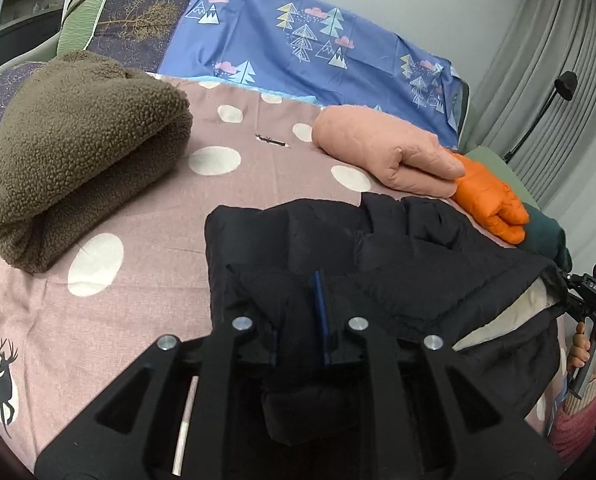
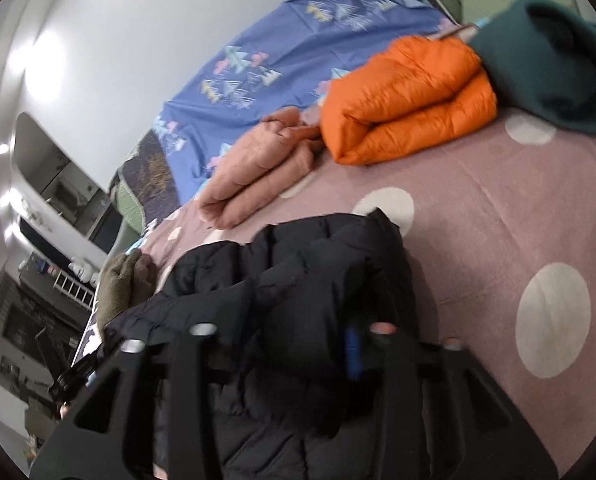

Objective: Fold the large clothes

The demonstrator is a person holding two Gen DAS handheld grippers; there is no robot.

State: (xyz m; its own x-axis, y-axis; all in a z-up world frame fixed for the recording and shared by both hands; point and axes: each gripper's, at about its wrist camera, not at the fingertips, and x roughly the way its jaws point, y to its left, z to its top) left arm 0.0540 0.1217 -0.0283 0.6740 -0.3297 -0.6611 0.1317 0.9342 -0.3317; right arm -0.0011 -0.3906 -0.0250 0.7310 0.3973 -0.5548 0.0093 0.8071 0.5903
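Observation:
A black puffer jacket [image 1: 397,248] lies bunched and partly folded on the pink dotted bedsheet [image 1: 138,208], with its pale lining showing at the right. My left gripper [image 1: 299,320] sits low over the jacket's near edge. Its jaws stand a little apart, a fold of the black fabric rises between them, and the pads do not squeeze it. In the right wrist view my right gripper [image 2: 278,344] stands wider open over the same jacket [image 2: 317,256], with puffy fabric loose between its fingers. At the right edge of the left wrist view a hand [image 1: 585,344] holds the right gripper's handle.
A folded brown fleece [image 1: 78,152] lies at the left. Folded peach [image 1: 389,152], orange [image 1: 489,200] and dark green [image 1: 545,232] garments line the right side. A blue tree-print sheet [image 1: 298,40] covers the far end. A black lamp [image 1: 565,84] and grey curtains stand beyond.

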